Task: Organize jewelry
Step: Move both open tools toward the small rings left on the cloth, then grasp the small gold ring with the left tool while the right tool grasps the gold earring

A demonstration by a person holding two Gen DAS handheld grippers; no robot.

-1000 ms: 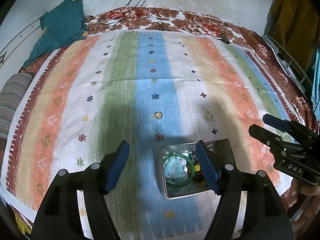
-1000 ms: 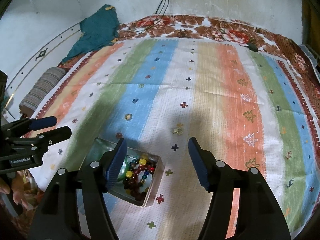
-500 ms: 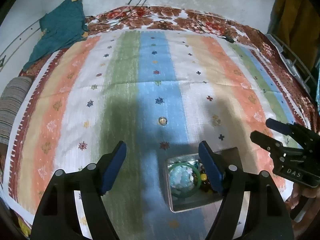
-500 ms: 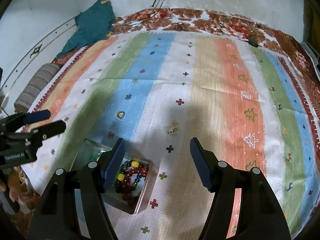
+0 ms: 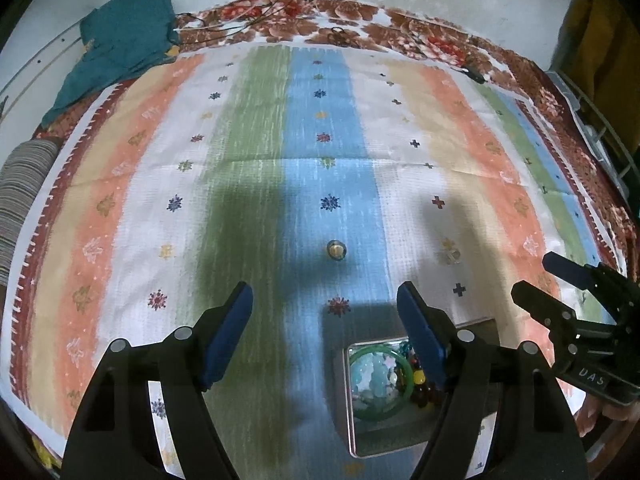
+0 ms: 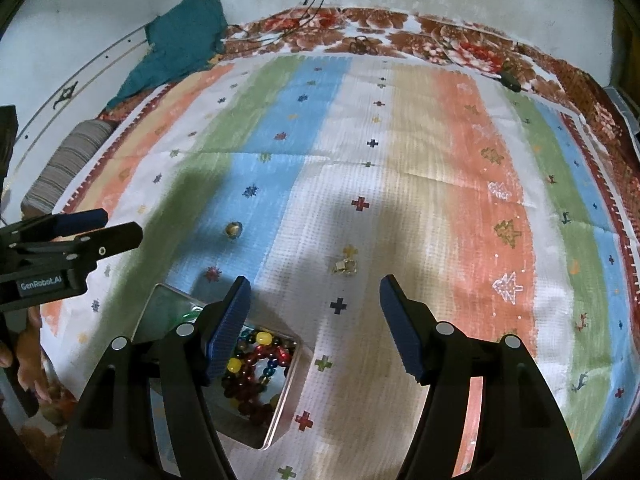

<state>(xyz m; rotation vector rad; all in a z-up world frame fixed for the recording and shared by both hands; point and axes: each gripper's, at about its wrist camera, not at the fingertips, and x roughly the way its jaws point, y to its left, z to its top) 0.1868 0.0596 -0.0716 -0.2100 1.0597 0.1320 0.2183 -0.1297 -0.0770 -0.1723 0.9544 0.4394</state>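
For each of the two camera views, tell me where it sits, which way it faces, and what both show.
Left wrist: on the left gripper, angled down at the striped cloth; its own open fingers, the right gripper at right.
Right wrist: on the right gripper, angled down likewise; its fingers, the left gripper at left.
Shared: metal tin, ring, teal cloth.

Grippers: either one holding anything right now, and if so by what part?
Nothing is held. The left gripper and right gripper both stand open and empty above the cloth; the jewelry stays in the tin.

Bedroom; bedsheet [image 5: 256, 152] over floral mattress [image 5: 360, 32].
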